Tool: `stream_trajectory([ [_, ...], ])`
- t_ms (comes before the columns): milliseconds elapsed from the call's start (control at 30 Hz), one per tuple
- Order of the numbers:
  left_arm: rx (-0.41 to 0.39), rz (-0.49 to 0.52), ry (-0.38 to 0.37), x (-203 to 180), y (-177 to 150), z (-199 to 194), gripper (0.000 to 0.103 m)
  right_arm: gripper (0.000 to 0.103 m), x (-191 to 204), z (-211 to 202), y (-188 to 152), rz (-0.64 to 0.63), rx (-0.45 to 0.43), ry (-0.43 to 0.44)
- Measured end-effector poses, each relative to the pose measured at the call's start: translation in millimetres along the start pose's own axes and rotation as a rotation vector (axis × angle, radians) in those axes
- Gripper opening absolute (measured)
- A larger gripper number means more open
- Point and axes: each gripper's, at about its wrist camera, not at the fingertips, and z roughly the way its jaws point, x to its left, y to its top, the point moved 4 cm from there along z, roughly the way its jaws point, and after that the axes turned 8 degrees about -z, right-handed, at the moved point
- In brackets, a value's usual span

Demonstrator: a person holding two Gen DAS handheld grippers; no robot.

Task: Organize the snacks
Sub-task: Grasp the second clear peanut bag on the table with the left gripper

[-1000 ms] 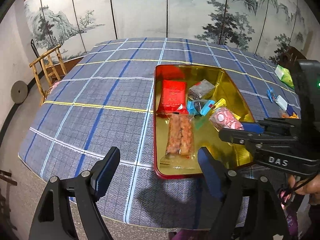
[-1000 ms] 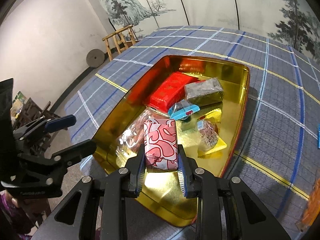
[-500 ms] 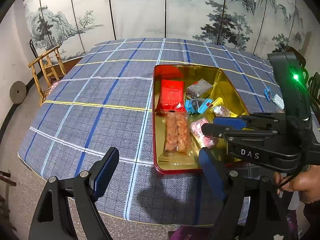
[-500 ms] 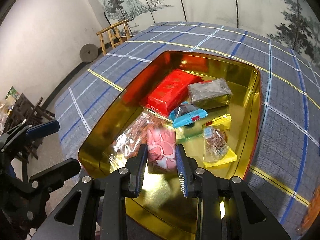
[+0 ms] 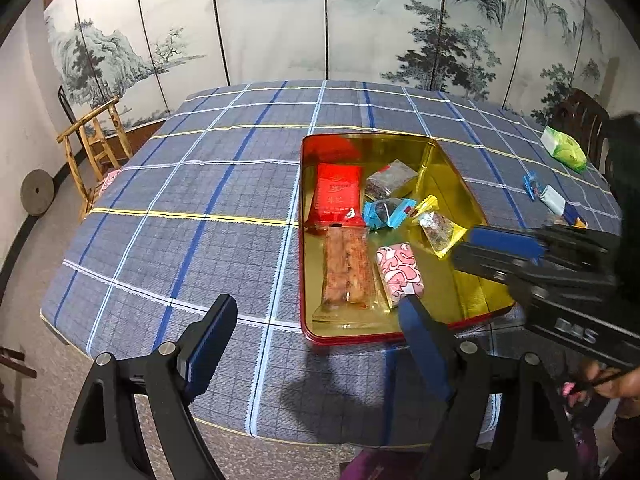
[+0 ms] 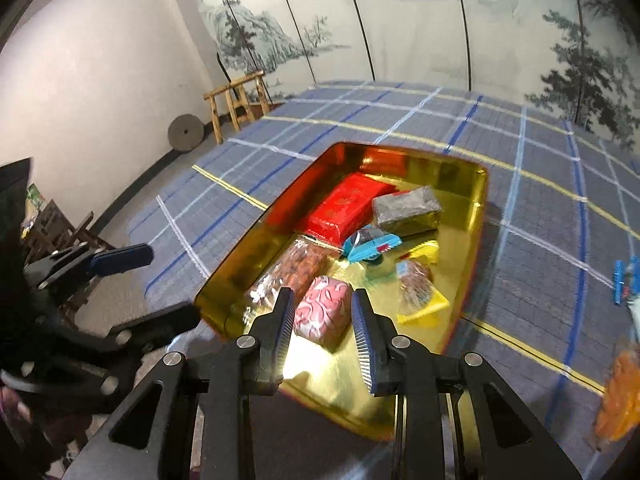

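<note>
Jaws parted over gold tray [image 6: 472, 240] on plaid tablecloth [image 5: 192, 232].

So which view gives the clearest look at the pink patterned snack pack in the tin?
The left wrist view: the pink snack pack lies flat and sharp in the gold tin, unobstructed. The right wrist view shows it closer but motion-blurred, between the open right gripper fingers.

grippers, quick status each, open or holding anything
Left hand-held gripper: open, holding nothing.
Right hand-held gripper: open, holding nothing; the pink snack pack lies in the tin.
</note>
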Motion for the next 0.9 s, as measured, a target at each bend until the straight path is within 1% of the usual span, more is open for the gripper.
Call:
stream_trajectory([
  [133, -0.007, 0.017, 0.005, -6.9, -0.6, -2.8, 0.080, 0.033, -3.0, -29.4, -14.5, -0.024, -0.044, -0.051],
  [200, -0.008, 0.027, 0.005, -11.1, -0.2, -3.6, 0.080, 0.035, -10.4, -47.3, -24.8, -0.018, -0.070, -0.075],
  [300, -0.009, 0.044, 0.004, -18.6, -0.6, -5.1, 0.080, 0.039, -26.9, -70.3, -39.4, 0.000, -0.090, -0.134],
  [433, -0.011, 0.075, 0.001, -31.2, -0.9, -7.7, 0.081, 0.042, -62.0, -98.5, -66.3, 0.076, -0.106, -0.212],
  [600, -0.020, 0.126, 0.001, -52.0, -1.9, -12.9, 0.083, 0.044, -123.5, -129.3, -109.2, 0.227, -0.101, -0.330],
  [733, -0.024, 0.172, -0.002, -71.8, -2.1, -15.4, 0.084, 0.047, -168.8, -152.6, -143.1, 0.306, -0.086, -0.446],
  [800, -0.023, 0.194, -0.004, -81.3, -2.6, -16.5, 0.084, 0.048, -189.6, -161.9, -159.7, 0.355, -0.082, -0.479],
  [900, -0.023, 0.236, -0.007, -99.9, -4.3, -17.5, 0.084, 0.052, -218.7, -175.4, -181.9, 0.426, -0.082, -0.521],
])
